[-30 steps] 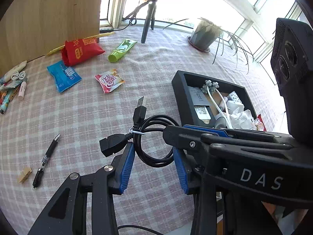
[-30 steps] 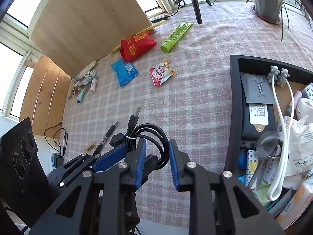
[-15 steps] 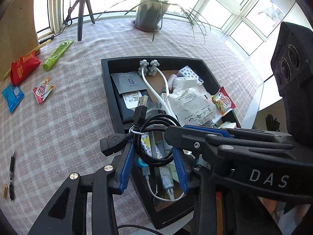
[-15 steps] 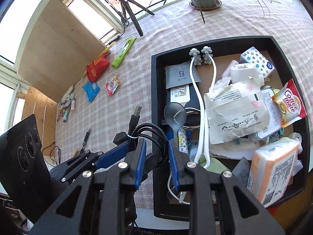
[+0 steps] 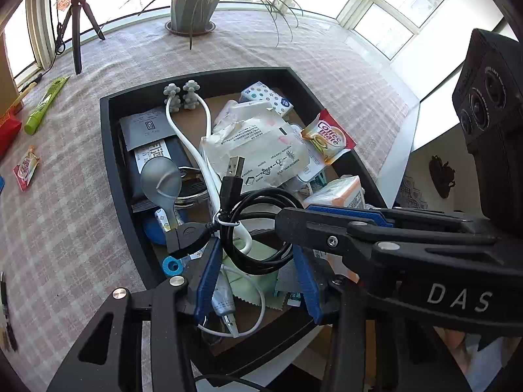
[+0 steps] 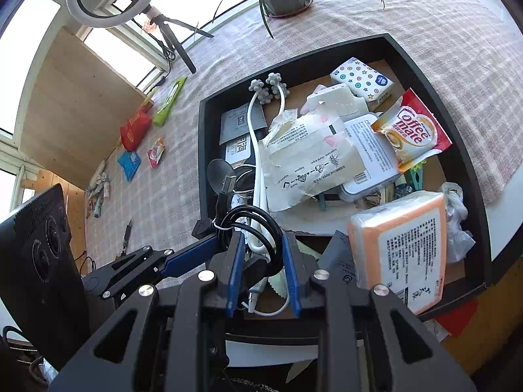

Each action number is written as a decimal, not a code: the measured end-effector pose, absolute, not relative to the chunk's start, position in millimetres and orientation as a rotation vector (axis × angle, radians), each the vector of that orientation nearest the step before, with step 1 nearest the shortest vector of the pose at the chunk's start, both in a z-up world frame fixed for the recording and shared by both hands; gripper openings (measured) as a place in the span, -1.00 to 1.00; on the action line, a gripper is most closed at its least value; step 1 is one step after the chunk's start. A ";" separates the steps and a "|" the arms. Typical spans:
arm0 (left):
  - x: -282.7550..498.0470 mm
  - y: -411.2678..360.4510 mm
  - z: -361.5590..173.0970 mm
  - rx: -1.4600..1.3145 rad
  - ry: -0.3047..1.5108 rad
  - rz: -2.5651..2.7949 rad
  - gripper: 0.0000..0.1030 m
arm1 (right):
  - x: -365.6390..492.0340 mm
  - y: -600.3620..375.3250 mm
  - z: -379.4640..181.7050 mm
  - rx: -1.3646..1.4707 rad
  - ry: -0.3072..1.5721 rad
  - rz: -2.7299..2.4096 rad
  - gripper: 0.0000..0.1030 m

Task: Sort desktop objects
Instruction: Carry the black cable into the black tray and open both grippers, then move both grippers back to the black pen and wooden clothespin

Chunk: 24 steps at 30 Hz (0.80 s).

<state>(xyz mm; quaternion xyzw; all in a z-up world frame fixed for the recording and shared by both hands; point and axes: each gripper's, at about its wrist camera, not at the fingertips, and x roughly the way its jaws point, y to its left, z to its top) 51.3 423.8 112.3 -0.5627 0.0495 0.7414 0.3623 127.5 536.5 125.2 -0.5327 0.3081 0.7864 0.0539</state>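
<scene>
Both grippers carried coiled USB cable [image 5: 258,228] over black tray [image 5: 108,150]; left gripper [image 5: 258,277] just opening, right gripper [image 6: 263,271] clamped on it — cable may snag, drop outside.

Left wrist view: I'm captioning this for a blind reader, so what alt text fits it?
A coiled black USB cable hangs between the blue-padded fingers of the left gripper, which have just been opening, above a cluttered black rectangular tray. The right gripper's fingers reach in from the right at the coil. The tray sits on a pink checked tablecloth.
</scene>
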 end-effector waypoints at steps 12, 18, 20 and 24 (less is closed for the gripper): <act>36.7 388.9 113.6 -1.457 0.100 2.014 0.01 | 122.2 526.7 130.7 -1.586 0.895 2.401 -0.02; 27.3 354.9 110.4 -1.481 0.064 2.076 0.01 | 104.4 500.4 128.2 -1.645 0.859 2.430 -0.01; 23.9 340.2 108.7 -1.492 0.050 2.099 0.01 | 95.8 488.4 128.7 -1.668 0.836 2.448 -0.01; 15.1 304.5 106.3 -1.520 0.014 2.152 0.01 | 76.1 460.1 128.3 -1.722 0.785 2.486 -0.01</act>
